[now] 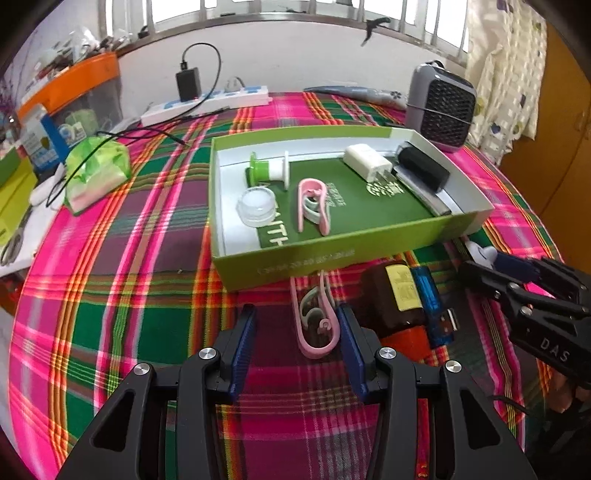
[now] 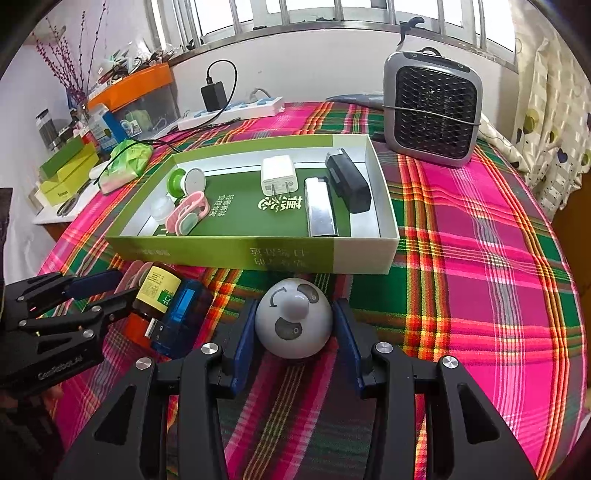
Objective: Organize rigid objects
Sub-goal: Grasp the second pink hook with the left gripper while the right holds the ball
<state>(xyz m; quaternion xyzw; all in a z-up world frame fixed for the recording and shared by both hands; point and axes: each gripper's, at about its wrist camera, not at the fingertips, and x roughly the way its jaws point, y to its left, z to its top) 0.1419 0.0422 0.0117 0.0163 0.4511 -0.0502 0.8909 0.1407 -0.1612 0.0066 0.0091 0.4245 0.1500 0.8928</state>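
Honestly, the smooth white egg-shaped plastic toy (image 2: 293, 319) looks slippery, so the right gripper (image 2: 295, 345), fingers closed on its widest middle, shouldn't loosen.

Bright barred window (image 2: 332, 14) above a white wall (image 2: 314, 74), patterned curtain (image 2: 554, 129) at right, plaid-covered table (image 2: 480, 258).

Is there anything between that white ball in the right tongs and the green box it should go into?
Only the box's near wall. The white ball sits on the cloth just before it, between the right tongs, so it must go over.
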